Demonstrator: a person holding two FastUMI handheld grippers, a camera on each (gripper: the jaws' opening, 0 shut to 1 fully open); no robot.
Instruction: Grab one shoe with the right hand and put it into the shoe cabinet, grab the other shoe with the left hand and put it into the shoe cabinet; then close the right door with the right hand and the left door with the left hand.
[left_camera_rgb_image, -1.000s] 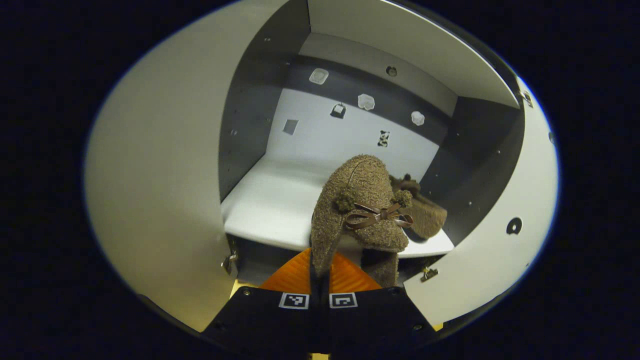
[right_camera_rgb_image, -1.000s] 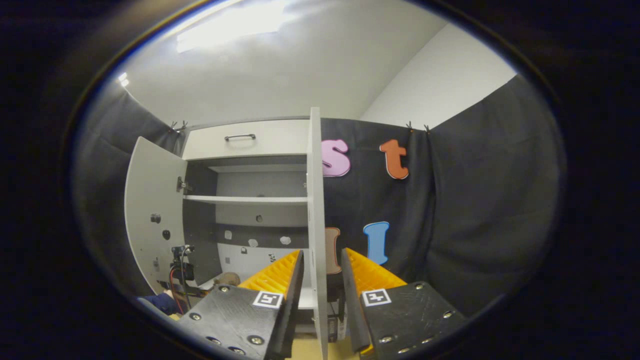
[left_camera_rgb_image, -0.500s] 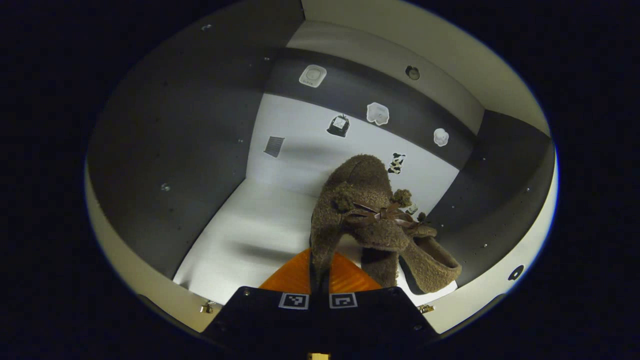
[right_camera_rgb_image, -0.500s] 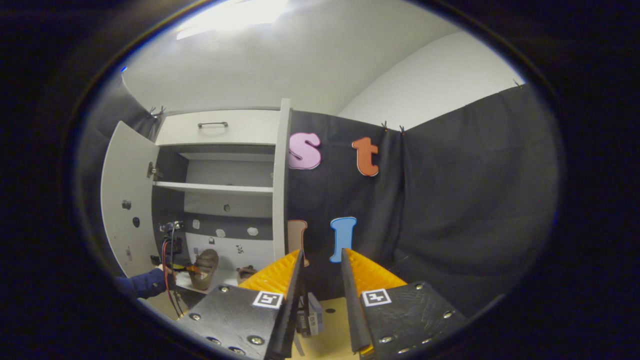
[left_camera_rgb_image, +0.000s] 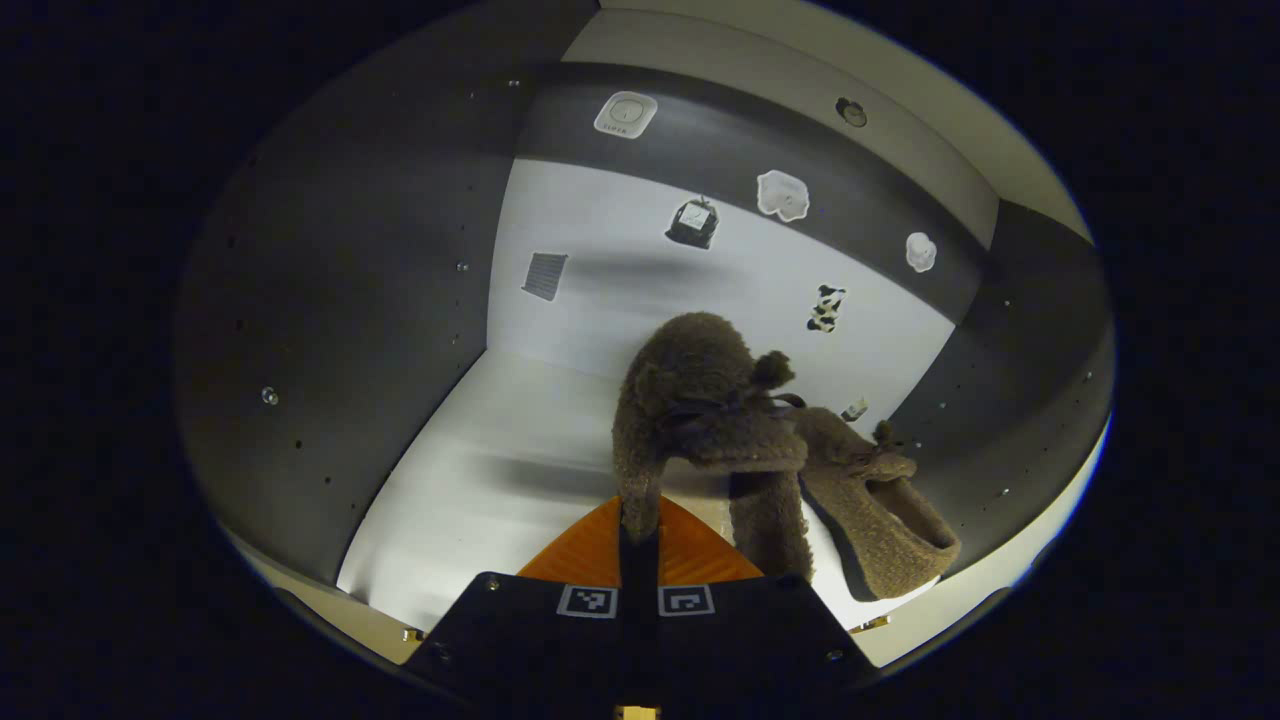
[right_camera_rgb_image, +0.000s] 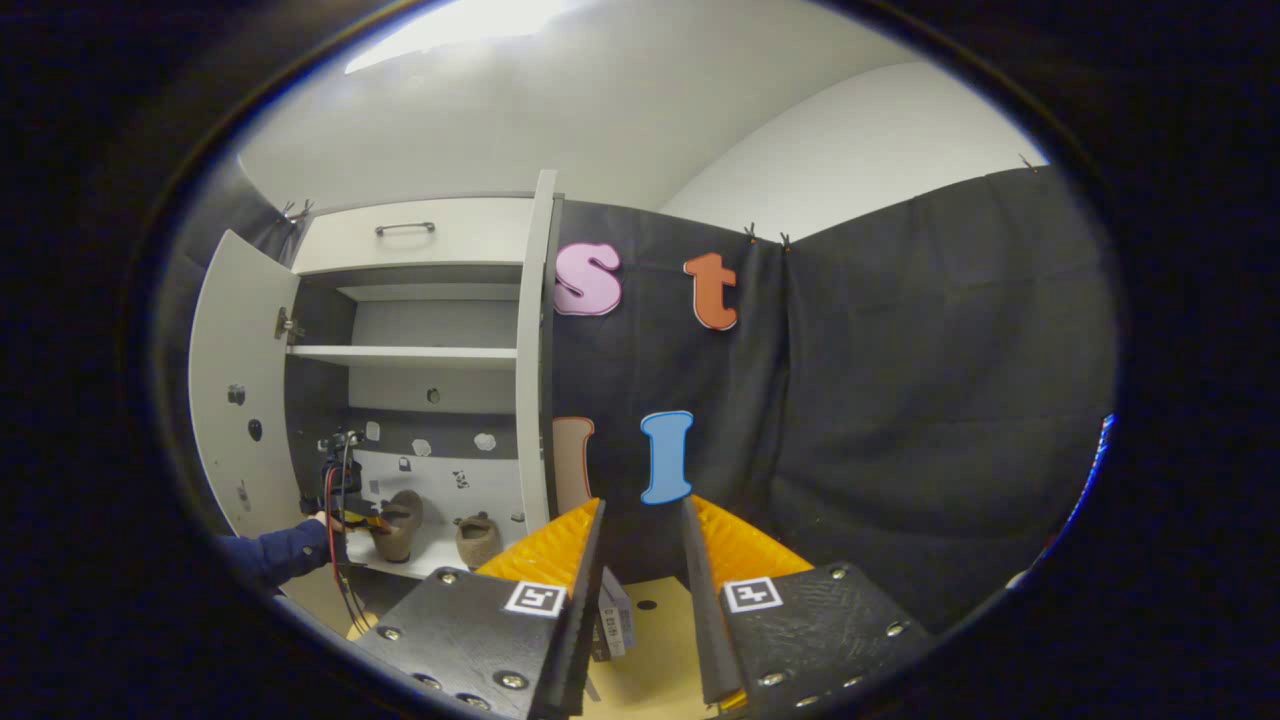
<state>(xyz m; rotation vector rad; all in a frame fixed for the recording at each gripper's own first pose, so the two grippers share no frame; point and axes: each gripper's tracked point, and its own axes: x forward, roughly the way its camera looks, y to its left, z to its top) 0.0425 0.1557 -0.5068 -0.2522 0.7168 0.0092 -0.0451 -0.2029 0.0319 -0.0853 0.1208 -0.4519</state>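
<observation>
My left gripper (left_camera_rgb_image: 638, 522) is shut on the edge of a brown fuzzy slipper (left_camera_rgb_image: 700, 400) with a small bow. It holds the slipper over the white bottom shelf (left_camera_rgb_image: 480, 480) inside the shoe cabinet. The second slipper (left_camera_rgb_image: 872, 500) lies on that shelf just to the right, close beside the held one. In the right gripper view, both slippers (right_camera_rgb_image: 398, 525) (right_camera_rgb_image: 478, 540) sit low in the open cabinet, with the left gripper (right_camera_rgb_image: 345, 500) and a dark sleeve (right_camera_rgb_image: 275, 555) at them. My right gripper (right_camera_rgb_image: 640, 512) is open and holds nothing, away from the cabinet.
Both cabinet doors stand open: the left door (right_camera_rgb_image: 235, 400) swung wide, the right door (right_camera_rgb_image: 530, 350) edge-on. An upper shelf (right_camera_rgb_image: 400, 355) and a drawer with a handle (right_camera_rgb_image: 405, 228) lie above. Stickers dot the back wall (left_camera_rgb_image: 700, 260). A small box (right_camera_rgb_image: 612, 625) stands on the wooden floor.
The left gripper has carried the slipper from the cabinet's front edge deeper inside, next to the other slipper. The right gripper has drawn back and rightward from the right door's edge, staying open.
</observation>
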